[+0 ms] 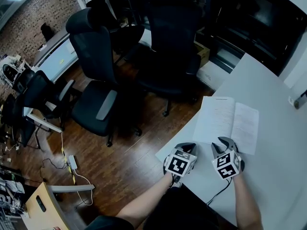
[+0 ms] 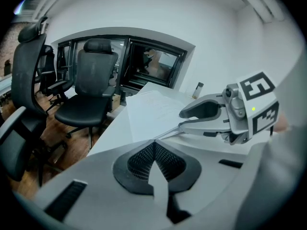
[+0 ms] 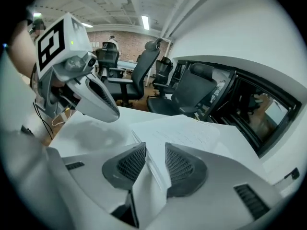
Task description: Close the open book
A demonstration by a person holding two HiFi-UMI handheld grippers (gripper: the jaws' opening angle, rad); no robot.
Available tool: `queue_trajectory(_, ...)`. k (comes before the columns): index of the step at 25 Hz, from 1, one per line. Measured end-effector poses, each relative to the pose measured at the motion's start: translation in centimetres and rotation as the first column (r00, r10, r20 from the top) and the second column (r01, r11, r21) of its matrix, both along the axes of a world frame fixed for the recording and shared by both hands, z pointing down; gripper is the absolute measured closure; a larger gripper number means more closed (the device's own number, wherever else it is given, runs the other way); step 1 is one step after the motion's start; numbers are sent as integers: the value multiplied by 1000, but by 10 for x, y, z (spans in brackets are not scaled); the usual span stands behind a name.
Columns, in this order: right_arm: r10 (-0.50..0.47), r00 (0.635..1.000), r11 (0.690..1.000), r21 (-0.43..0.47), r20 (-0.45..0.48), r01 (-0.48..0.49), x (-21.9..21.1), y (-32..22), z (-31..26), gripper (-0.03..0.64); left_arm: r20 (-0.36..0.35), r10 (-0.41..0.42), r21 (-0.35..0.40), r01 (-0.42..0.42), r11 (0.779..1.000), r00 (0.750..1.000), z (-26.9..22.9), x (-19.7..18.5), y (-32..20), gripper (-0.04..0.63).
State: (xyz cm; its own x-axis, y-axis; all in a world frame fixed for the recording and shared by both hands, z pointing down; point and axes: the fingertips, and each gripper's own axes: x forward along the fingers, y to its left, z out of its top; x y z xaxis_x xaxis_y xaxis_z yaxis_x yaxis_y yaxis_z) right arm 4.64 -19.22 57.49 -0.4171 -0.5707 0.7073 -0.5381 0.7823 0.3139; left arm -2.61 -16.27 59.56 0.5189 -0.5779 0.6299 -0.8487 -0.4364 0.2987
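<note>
Worktop (image 1: 273, 176): bare white surface right of and beyond the open book (image 1: 225, 123), so passage is free there. The book's left page lies just beside the worktop's left edge, leaving little surface on that side. Small grey object (image 1: 300, 99) at the far right, well apart from the book. Left tongs (image 1: 186, 148) and right tongs (image 1: 223, 143) sit side by side at the book's near edge with a narrow gap between them. Cable (image 1: 217, 194) trails over the near worktop. Left of the worktop: open wooden floor (image 1: 134, 162), then black office chairs (image 1: 98, 85).
</note>
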Motion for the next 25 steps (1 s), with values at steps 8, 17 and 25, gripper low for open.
queue_trajectory(8, 126, 973, 985, -139, 192, -101, 20, 1, -5, 493, 5, 34, 7, -34, 999, 999, -1, 18, 1, 591)
queue_trajectory(17, 226, 921, 967, -189, 317, -172, 40, 0, -20, 528, 17, 45, 32, -46, 998, 999, -5, 28, -8, 591)
queue_trajectory(25, 355, 868, 934, -168, 346, -315, 86, -3, -28, 531, 29, 93, 34, -94, 995, 995, -7, 51, -8, 591)
